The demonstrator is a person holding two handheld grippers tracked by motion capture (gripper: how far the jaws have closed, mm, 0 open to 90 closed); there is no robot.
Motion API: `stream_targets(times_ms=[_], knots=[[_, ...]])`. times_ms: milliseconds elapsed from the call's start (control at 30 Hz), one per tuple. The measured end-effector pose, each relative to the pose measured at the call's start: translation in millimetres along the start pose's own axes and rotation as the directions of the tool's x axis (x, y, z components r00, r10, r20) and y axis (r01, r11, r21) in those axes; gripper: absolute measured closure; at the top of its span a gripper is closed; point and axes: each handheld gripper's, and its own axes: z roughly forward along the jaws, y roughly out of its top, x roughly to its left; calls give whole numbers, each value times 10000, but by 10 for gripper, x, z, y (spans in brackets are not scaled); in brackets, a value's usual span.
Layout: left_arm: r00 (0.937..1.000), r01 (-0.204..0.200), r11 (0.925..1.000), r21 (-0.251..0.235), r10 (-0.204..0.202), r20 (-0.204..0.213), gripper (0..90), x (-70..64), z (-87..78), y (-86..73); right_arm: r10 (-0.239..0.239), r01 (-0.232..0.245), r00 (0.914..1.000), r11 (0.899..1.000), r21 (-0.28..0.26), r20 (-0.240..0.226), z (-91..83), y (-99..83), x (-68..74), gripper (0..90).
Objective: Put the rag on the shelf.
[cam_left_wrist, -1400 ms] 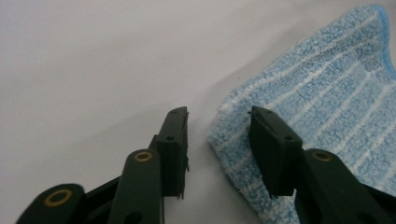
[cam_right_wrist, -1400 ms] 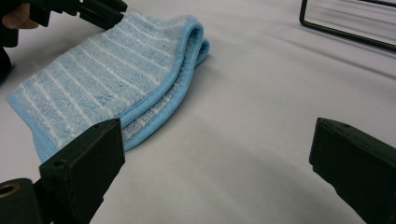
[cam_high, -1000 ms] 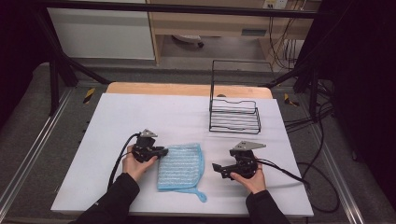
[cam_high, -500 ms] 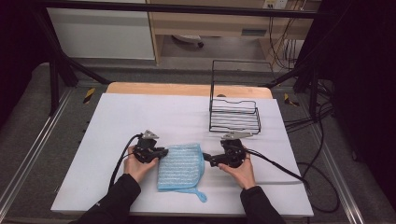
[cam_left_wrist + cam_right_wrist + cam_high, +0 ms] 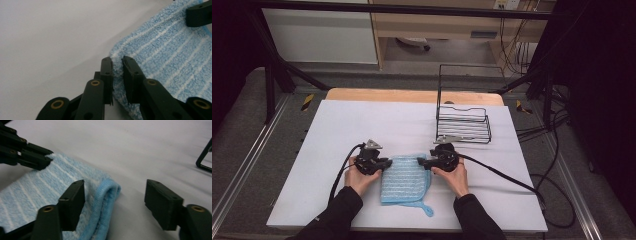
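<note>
- Your light blue terry cloth with thin white stripes (image 5: pixel 404 179) lies folded on the white table sheet (image 5: pixel 362 125), near the front edge, between your two hands
- Its pile is looped and fuzzy; a smooth, brighter blue hem runs along the edge and ends in a small loop (image 5: pixel 424 209) that sticks out at the front corner
- In the right gripper view the folded edge of the cloth (image 5: pixel 105 202) curls up as a rounded double layer
- Your left gripper (image 5: pixel 117 72) has its black jaws pinched on the cloth's corner, with pile squeezed between them
- Your right gripper (image 5: pixel 115 205) has its jaws spread wide; the folded edge sits between them, just beside the left jaw, and the other jaw stands clear of it over bare sheet
- In the high view the right gripper (image 5: pixel 424 161) sits at the cloth's far right corner and the left gripper (image 5: pixel 384 164) at its far left corner
- A black wire rack with a tall back frame (image 5: pixel 464 120) stands on the sheet just beyond your right hand (image 5: pixel 453 175)
</note>
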Motion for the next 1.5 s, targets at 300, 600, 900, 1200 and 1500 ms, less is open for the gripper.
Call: stream_targets(times_ms=[300, 600, 900, 1200, 1500], knots=[[10000, -7, 10000, -24, 8, 24, 783, 4, -1, -4, 478, -464, 9976, 9985, 294, -501, 45, -24, 4, 598], [9989, 317, 9995, -65, -315, 337, 819, 37, -14, -3, 1096, -1033, 9895, 9922, 696, -941, 54, -42, 27, 732], [9972, 530, 9985, -160, -521, 534, 838, 66, -37, -2, 1426, -1342, 9838, 9876, 812, -1089, 48, -33, 25, 786], [9964, 547, 9960, -709, -498, 686, 840, 61, -145, 6, 1360, -1312, 9851, 9900, 511, -1052, -15, -22, 62, 798], [9972, 404, 9876, -1520, -303, 678, 841, -7, -339, -11, 1071, -1113, 9872, 9934, -294, -1185, -169, 13, 132, 799]])
